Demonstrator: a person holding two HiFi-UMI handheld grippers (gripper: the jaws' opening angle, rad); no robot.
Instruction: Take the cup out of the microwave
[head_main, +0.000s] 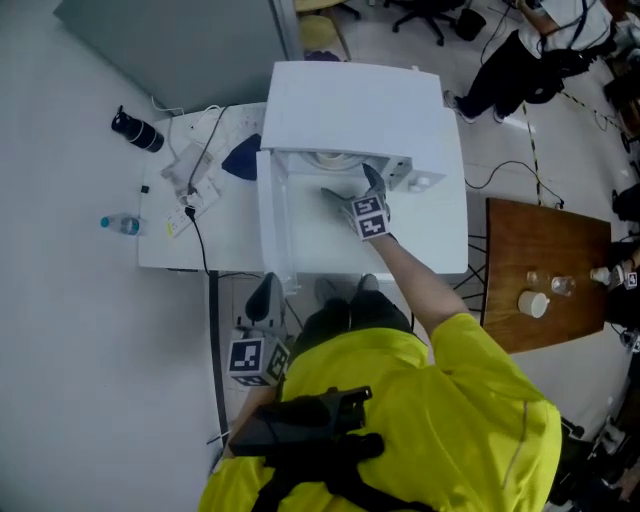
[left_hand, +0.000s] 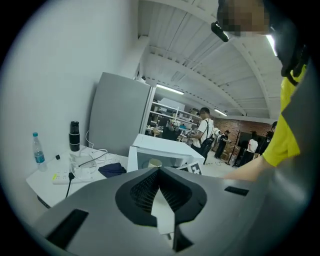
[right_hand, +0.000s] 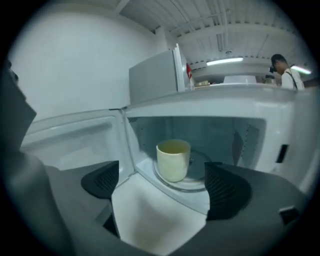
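Observation:
A cream cup (right_hand: 173, 159) stands upright on the glass turntable (right_hand: 192, 181) inside the white microwave (head_main: 355, 105), whose door (right_hand: 75, 137) hangs open to the left. My right gripper (right_hand: 165, 182) is at the oven's mouth, open wide, with the cup ahead of and between its pads (right_hand: 102, 179) and untouched. In the head view the right gripper (head_main: 355, 187) reaches into the opening. My left gripper (head_main: 266, 295) hangs low by the person's body, in front of the table, its jaws shut and empty (left_hand: 159, 190). The left gripper view also shows the cup (left_hand: 153, 162) far off.
Left of the microwave on the white table (head_main: 160, 250) lie a water bottle (head_main: 122, 224), a black flask (head_main: 137, 130), a power strip with cables (head_main: 190, 185) and a dark blue cloth (head_main: 243, 158). A wooden table (head_main: 545, 260) with small items stands at right. People stand in the background.

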